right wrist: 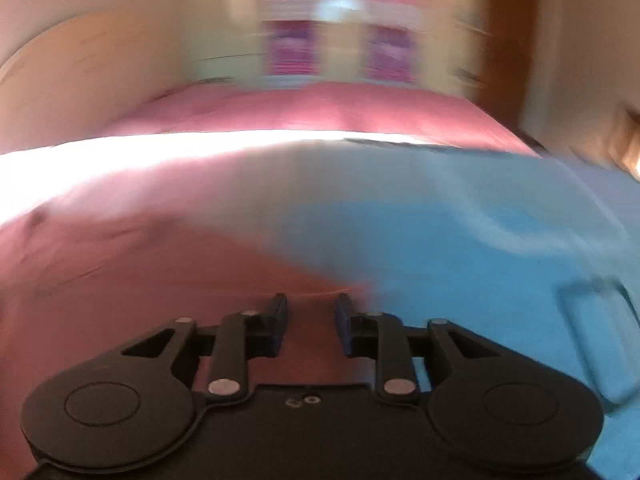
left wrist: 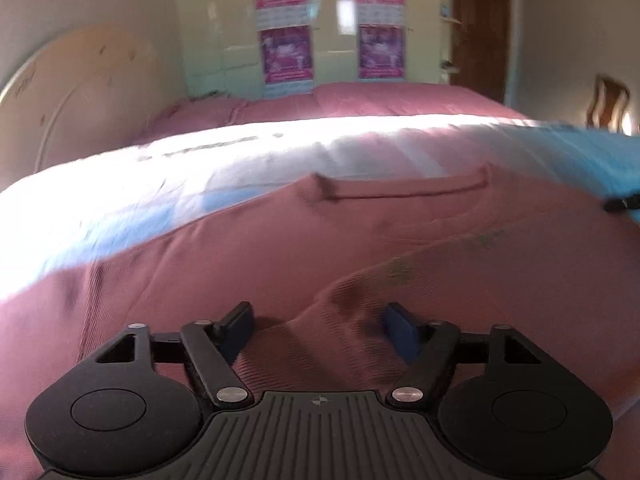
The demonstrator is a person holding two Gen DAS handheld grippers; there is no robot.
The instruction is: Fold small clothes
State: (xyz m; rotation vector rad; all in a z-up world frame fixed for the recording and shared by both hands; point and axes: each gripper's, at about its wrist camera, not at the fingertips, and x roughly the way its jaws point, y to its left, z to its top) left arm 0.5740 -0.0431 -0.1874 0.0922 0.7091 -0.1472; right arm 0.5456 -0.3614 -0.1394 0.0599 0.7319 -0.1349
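A dusty-pink ribbed garment (left wrist: 320,240) lies spread on a light blue sheet (left wrist: 600,152), its neckline (left wrist: 404,188) on the far side. My left gripper (left wrist: 318,330) is open, low over the garment, with a raised fold of the fabric (left wrist: 340,320) between its blue pads (left wrist: 236,332). In the blurred right wrist view the garment (right wrist: 140,264) fills the left and the blue sheet (right wrist: 480,240) the right. My right gripper (right wrist: 311,322) sits at the garment's edge, jaws partly open with pink fabric showing in the gap; a grip cannot be confirmed.
A maroon bedspread (left wrist: 360,100) covers the bed beyond the sheet. A pale headboard (left wrist: 72,92) stands at the left. A cupboard with purple posters (left wrist: 286,54) and a brown door (left wrist: 478,20) are at the back. A dark gripper tip (left wrist: 622,202) shows at the right edge.
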